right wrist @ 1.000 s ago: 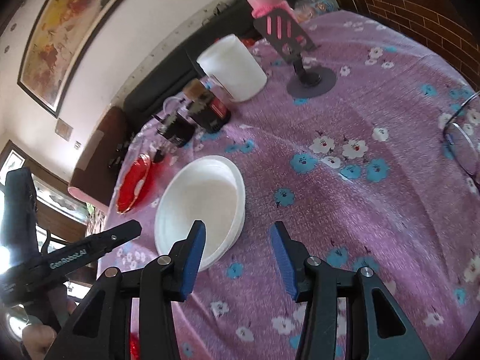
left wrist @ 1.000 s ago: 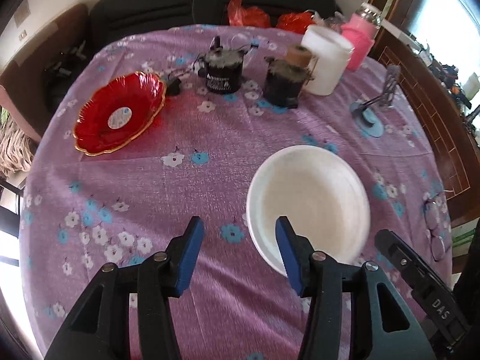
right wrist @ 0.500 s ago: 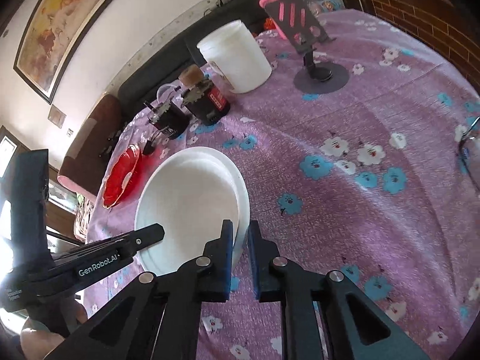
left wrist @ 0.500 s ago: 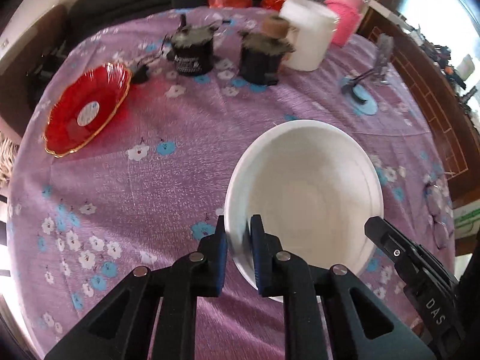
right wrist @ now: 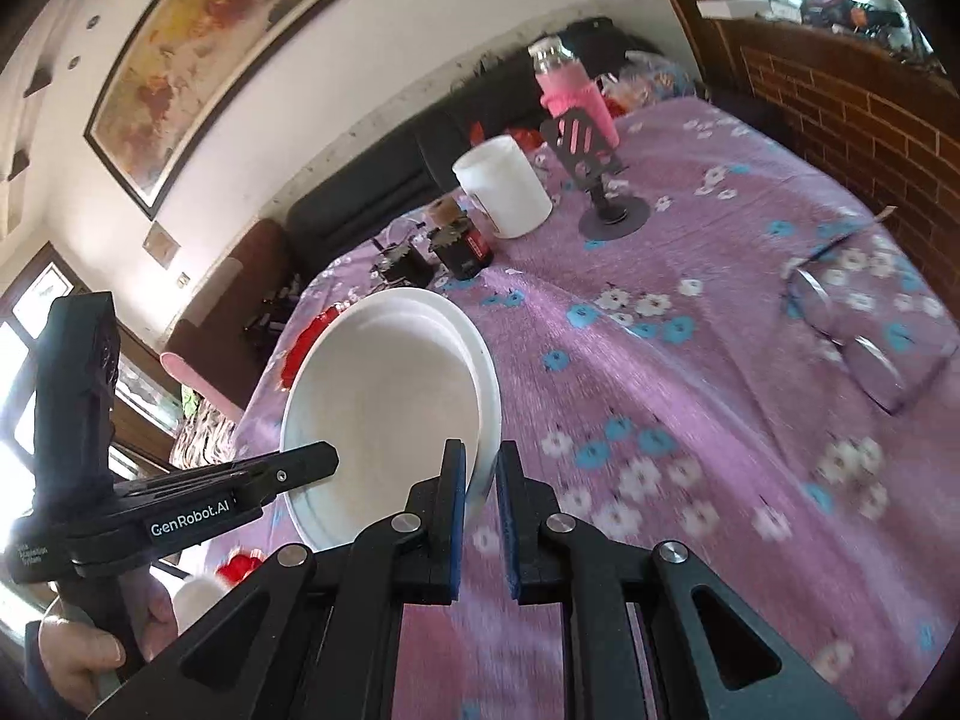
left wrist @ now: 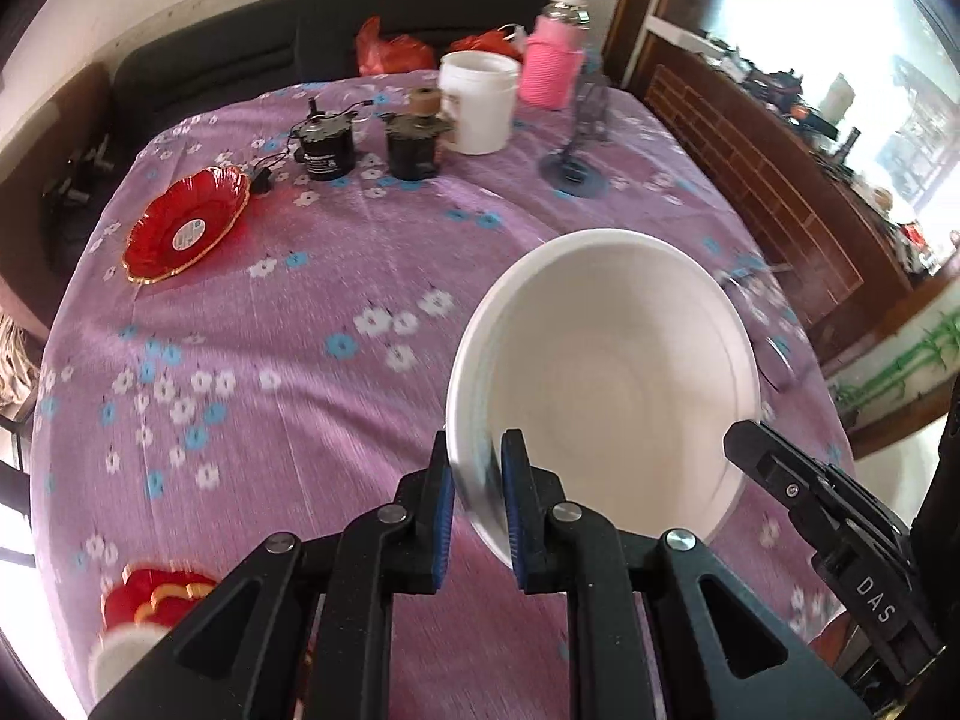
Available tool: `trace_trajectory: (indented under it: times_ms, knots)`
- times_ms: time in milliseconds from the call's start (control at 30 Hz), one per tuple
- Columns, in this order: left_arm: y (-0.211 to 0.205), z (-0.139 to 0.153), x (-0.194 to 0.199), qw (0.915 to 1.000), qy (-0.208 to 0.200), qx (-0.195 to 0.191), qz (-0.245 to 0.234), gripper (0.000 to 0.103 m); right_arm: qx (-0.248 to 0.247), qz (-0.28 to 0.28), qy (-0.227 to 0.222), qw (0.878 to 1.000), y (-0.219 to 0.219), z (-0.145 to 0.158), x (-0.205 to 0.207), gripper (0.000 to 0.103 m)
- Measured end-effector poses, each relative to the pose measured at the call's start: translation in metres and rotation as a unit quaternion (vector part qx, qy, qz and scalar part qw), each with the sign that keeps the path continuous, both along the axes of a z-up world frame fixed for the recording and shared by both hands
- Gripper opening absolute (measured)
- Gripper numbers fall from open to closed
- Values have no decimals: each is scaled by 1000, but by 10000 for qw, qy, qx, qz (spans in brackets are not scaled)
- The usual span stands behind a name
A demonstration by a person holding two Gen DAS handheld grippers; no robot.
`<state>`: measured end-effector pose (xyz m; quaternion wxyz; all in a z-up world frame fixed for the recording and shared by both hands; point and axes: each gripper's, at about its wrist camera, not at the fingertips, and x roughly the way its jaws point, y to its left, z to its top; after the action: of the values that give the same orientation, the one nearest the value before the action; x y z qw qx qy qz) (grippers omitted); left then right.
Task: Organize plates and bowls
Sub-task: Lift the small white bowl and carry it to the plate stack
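A stack of white bowls (left wrist: pixel 606 372) hangs tilted above the purple flowered tablecloth (left wrist: pixel 288 324), held from two sides. My left gripper (left wrist: pixel 478 453) is shut on the stack's near left rim. My right gripper (right wrist: pixel 482 457) is shut on the opposite rim of the white bowls (right wrist: pixel 384 396), where two nested rims show. In the left wrist view one finger of the right gripper (left wrist: pixel 774 468) reaches in at the bowl's right edge. A red plate with a gold rim (left wrist: pixel 186 228) lies at the table's far left.
At the back stand a white bucket (left wrist: pixel 480 102), a pink-sleeved bottle (left wrist: pixel 552 66), two dark motors (left wrist: pixel 324 147) and a phone stand (left wrist: pixel 576 162). Eyeglasses (right wrist: pixel 864 354) lie near the right edge. A red and white dish (left wrist: pixel 144 606) sits at the near left.
Both grippers went from open beside the bowls to shut on opposite rims. The bowl stack has since left the table, risen and tilted, and the views have shifted with it.
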<state>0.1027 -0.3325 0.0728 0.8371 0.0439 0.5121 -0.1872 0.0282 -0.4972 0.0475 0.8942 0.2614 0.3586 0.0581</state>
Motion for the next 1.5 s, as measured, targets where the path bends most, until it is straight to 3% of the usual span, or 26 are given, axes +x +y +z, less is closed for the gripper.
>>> trace_trajectory:
  times_ms: [233, 467, 667, 867, 1500]
  knots:
    - [-1, -16, -72, 9993, -174, -121, -312, 16, -17, -47, -210, 9998, 3, -3, -77, 11]
    - [13, -62, -117, 9988, -231, -263, -343, 17, -36, 76, -134, 9999, 15, -34, -123, 11]
    - [15, -76, -136, 9966, -759, -69, -305, 17, 172, 56, 57, 9998, 18, -60, -131, 11]
    - [10, -77, -146, 9903, -1330, 232, -340, 17, 5, -38, 103, 9999, 24, -66, -130, 11]
    - [14, -90, -140, 9905, -1330, 111, -339, 17, -159, -94, 274, 9995, 29, -75, -119, 14]
